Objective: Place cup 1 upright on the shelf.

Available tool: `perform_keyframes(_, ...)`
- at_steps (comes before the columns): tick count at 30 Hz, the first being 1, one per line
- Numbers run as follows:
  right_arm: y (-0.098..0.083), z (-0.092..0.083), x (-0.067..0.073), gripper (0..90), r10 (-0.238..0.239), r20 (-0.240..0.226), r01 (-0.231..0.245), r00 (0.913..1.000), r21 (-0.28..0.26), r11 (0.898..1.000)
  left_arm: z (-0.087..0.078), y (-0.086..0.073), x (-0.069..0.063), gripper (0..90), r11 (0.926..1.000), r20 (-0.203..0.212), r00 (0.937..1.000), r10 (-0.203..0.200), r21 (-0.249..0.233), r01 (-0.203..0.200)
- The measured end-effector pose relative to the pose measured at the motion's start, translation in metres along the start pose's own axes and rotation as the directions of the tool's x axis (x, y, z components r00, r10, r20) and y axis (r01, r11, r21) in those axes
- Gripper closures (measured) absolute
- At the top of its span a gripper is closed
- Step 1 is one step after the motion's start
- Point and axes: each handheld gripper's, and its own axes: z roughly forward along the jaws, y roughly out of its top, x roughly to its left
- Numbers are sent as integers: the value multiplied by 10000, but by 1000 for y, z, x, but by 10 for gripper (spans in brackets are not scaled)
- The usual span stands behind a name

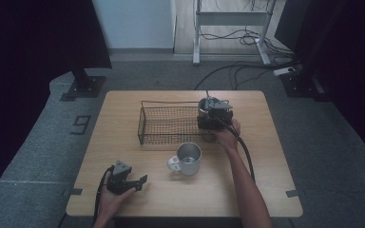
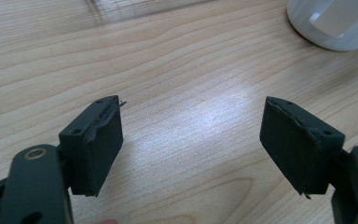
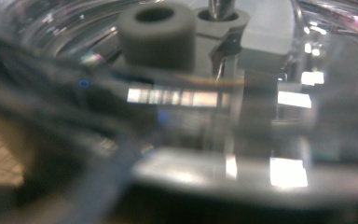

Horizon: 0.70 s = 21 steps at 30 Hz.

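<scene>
Over basket [image 1: 171, 124]: right gripper [image 1: 214, 114] apparently gripping shiny cup [image 1: 208, 110].

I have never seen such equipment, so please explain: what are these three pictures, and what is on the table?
A person sits at a wooden table and holds a hand-held grasping tool in each hand. The high view looks down from above; the other two come from cameras riding on the tools. The left tool rests near the table's front edge, its jaws open over bare wood, holding nothing. The right tool is at the right end of a wire basket, at a shiny metal object; its own picture is too blurred to tell if it grips. A metal mug stands before the basket.
</scene>
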Motion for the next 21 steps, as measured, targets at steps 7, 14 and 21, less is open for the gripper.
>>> perform_keyframes(7, -3, -1, -3, 33, 171, -111, -171, 9998, -3, 9999, 1, 0, -1, 217, 10000, 4, 10000, 5, 39, -5)
perform_keyframes(14, -2, -6, -7, 31, 167, -351, -152, 9992, 430, 9990, 0, 0, -1, 217, 10000, -3, 10000, 14, 18, -14)
perform_keyframes(21, -2, -8, -8, 25, 255, -367, -239, 9990, 441, 9987, 0, 0, -1, 217, 10000, 13, 10000, -2, -12, 2)
